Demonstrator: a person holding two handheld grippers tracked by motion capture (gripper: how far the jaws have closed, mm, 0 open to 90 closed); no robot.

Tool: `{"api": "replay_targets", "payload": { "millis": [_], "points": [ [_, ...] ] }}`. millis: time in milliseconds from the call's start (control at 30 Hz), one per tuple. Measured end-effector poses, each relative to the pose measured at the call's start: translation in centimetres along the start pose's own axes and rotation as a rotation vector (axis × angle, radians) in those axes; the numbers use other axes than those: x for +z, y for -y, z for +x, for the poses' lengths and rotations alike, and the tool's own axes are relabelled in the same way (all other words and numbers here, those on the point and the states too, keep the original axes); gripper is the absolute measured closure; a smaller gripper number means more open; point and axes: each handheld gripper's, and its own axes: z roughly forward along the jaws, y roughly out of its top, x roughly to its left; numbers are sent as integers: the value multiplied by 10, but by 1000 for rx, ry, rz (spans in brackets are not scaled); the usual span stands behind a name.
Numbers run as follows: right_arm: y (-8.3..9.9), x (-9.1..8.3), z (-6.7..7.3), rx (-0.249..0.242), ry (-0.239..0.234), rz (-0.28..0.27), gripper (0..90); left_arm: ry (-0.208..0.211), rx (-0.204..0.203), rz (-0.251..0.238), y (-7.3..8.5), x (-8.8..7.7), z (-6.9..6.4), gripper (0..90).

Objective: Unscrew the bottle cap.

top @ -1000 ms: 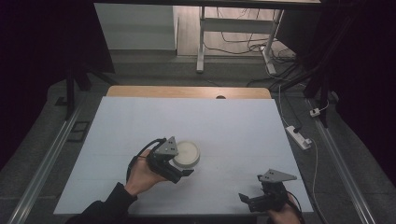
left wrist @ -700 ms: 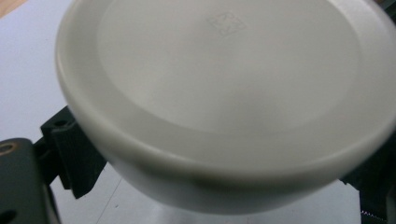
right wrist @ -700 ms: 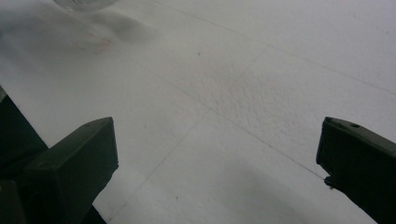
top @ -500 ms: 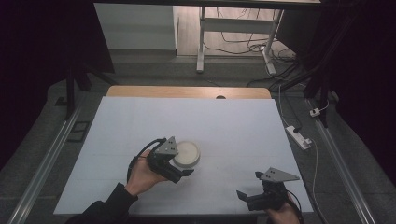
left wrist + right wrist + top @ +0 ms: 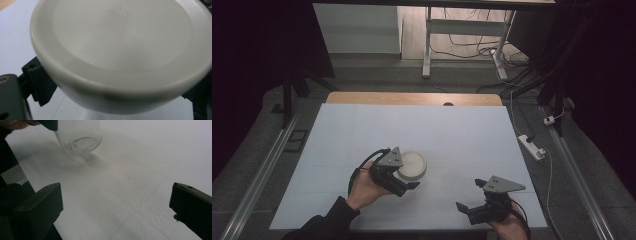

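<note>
Jar (image 5: 412, 166) with white lid sits clamped in left tool (image 5: 404, 175); right tool (image 5: 472, 200) hovers nearby, jaws apart.

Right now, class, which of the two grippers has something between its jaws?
The left gripper: its jaws flank the white lidded jar. The right gripper stands open over bare table.

The white counter (image 5: 472, 130) lies bare across its far half and its right side, so there a hand could pass freely. Near the front, the white-lidded jar (image 5: 412, 165) in the left tongs (image 5: 404, 176) blocks the middle; the right tongs (image 5: 469, 197) stand well apart.
</note>
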Motion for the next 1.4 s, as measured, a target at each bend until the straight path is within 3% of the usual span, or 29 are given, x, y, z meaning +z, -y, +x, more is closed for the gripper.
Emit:
{"api": "replay_targets", "payload": {
  "millis": [433, 933, 1200, 1400],
  "points": [
    [-26, 7, 11, 27, -98, -58, 0, 8, 7, -9, 0, 0, -1, 74],
    [-61, 29, 30, -59, -75, -59, 0, 11, 13, -10, -1, 0, -2, 75],
    [-74, 42, 31, -68, -110, -41, 0, 23, 15, -14, -1, 0, -3, 75],
    [-87, 52, 39, -102, -127, -40, 0, 32, 25, -10, -2, 0, -4, 75]
  ]
}}
